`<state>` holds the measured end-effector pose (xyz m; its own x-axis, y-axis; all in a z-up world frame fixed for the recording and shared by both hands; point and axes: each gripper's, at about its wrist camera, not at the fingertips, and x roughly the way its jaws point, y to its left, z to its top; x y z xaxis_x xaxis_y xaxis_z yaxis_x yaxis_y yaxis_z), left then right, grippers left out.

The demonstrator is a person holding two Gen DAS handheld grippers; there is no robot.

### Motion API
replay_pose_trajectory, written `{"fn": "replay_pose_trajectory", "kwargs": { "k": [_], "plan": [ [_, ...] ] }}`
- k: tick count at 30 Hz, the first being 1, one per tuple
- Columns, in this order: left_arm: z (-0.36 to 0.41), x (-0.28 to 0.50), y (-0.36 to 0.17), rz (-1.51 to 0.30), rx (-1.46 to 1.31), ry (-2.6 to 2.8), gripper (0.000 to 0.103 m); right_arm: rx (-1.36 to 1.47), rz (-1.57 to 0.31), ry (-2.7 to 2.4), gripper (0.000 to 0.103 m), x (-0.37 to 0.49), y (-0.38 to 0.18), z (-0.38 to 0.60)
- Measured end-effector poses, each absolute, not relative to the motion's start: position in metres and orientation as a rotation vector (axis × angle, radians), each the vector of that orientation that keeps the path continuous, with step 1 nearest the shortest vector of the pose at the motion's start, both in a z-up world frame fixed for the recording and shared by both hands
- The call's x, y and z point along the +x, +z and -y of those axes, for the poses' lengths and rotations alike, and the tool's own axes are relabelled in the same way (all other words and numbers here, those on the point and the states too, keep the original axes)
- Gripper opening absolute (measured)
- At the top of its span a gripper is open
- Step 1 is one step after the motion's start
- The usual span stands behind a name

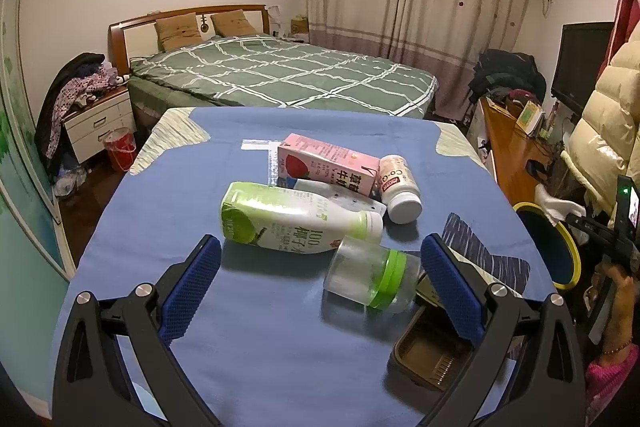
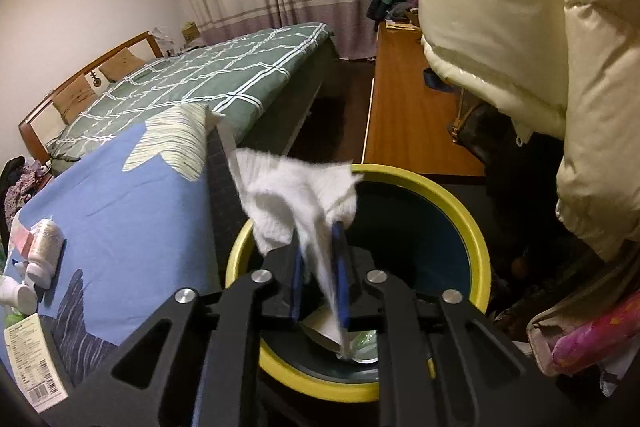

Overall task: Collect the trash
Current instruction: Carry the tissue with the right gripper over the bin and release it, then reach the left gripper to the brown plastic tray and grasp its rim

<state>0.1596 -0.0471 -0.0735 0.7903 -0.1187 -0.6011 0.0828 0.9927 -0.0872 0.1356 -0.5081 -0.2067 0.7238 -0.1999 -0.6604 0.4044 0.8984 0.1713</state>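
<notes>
My left gripper [image 1: 320, 255] is open and empty above the blue tablecloth [image 1: 240, 339]. Ahead of it lie a green-and-white bottle [image 1: 292, 217], a clear cup with a green band [image 1: 372, 277], a pink milk carton [image 1: 328, 163], a white pill bottle [image 1: 400, 191] and a brown plastic tray [image 1: 432, 351]. My right gripper [image 2: 320, 239] is shut on a crumpled white tissue [image 2: 296, 195] and holds it over the yellow-rimmed bin [image 2: 472, 223]. The bin also shows at the table's right in the left wrist view [image 1: 568, 247]. Some trash lies at the bin's bottom.
A bed [image 1: 280, 75] stands beyond the table. A wooden desk [image 2: 404, 115] and a cream puffer jacket [image 2: 520, 27] are beside the bin. A nightstand [image 1: 100, 123] and a red bucket [image 1: 120, 147] stand at the far left.
</notes>
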Motion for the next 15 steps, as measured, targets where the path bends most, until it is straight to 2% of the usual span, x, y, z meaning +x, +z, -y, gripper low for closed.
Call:
{"fn": "replay_pose_trajectory", "kwargs": {
  "k": [4, 15],
  "plan": [
    [0.0493, 0.1598, -0.0733, -0.652, -0.05, -0.114, 0.098, 0.325, -0.685, -0.353, 0.025, 0.1371, -0.2081, 0.5119],
    [0.0529, 0.1539, -0.0779, -0.666, -0.025, -0.147, 0.098, 0.328, -0.668, -0.333, 0.029, 0.1324, -0.2034, 0.5053]
  ]
}}
